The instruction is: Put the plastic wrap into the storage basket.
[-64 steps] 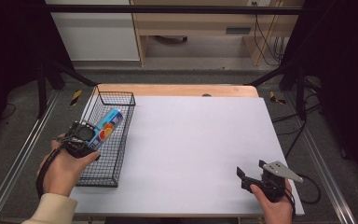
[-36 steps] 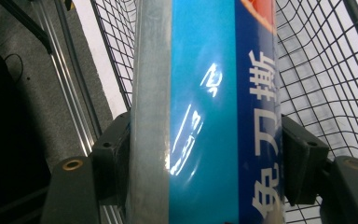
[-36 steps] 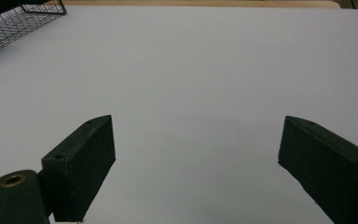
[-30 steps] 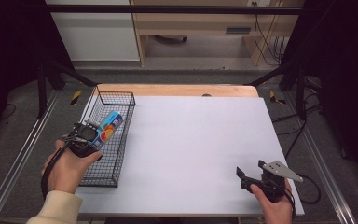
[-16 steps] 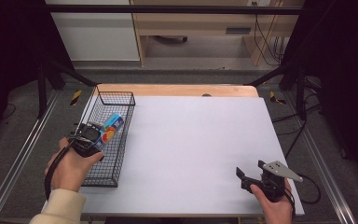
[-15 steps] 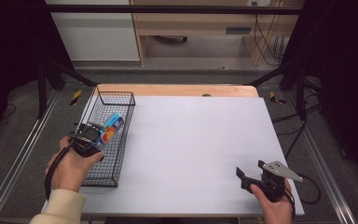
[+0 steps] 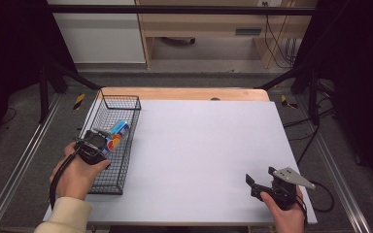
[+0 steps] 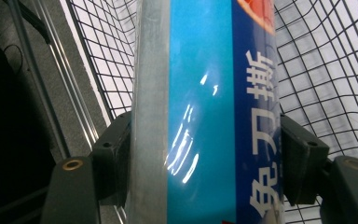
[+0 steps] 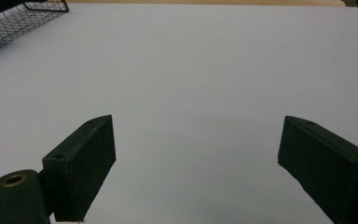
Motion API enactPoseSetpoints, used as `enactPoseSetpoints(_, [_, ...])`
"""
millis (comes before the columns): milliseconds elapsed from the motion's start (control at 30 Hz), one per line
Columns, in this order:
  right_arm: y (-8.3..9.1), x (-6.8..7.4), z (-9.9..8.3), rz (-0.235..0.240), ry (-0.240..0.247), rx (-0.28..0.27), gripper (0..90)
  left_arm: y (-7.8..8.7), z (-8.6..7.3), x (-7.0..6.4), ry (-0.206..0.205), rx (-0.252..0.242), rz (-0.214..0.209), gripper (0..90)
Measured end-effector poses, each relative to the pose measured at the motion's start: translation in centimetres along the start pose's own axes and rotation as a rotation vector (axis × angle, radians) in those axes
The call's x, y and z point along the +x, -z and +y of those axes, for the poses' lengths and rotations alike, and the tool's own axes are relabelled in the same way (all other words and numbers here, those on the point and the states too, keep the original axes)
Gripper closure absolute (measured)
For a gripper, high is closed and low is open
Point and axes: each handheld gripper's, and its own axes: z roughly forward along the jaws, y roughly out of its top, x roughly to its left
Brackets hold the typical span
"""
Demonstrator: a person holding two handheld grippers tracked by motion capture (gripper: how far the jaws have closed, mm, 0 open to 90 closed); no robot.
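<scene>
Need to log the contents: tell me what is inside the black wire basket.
Inside the black wire basket: one blue cylindrical can, clamped by the left gripper. The hand and gripper cover part of the basket floor, so anything beneath them is hidden.

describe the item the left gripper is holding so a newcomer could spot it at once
Start at the white table and find the black wire basket along its left edge. Over that basket, the left gripper clamps a packet. It is glossy blue with white print and an orange patch, the sole colourful thing there.
</scene>
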Motion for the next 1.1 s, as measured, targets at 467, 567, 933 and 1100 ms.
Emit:
enactPoseSetpoints(467, [-0.1, 0.1, 0.0, 0.001, 0.004, 0.004, 11.3, -0.8, 0.1, -0.3, -0.01, 0.029, -0.003, 31.8])
enactPoseSetpoints(567, [-0.1, 0.1, 0.0, 0.003, 0.008, 0.004, 11.3, -0.9, 0.3, -0.3, -0.017, 0.042, -0.003, 31.8])
enactPoseSetpoints(933, [-0.1, 0.1, 0.0, 0.005, 0.007, 0.008, 11.3, -1.2, 0.7, -0.3, -0.027, 0.074, -0.009, 31.8])
enactPoseSetpoints(1100, [-0.2, 0.1, -0.1, 0.008, 0.009, 0.01, 11.2, -1.4, 1.0, -0.5, -0.046, 0.092, 0.005, 31.7])
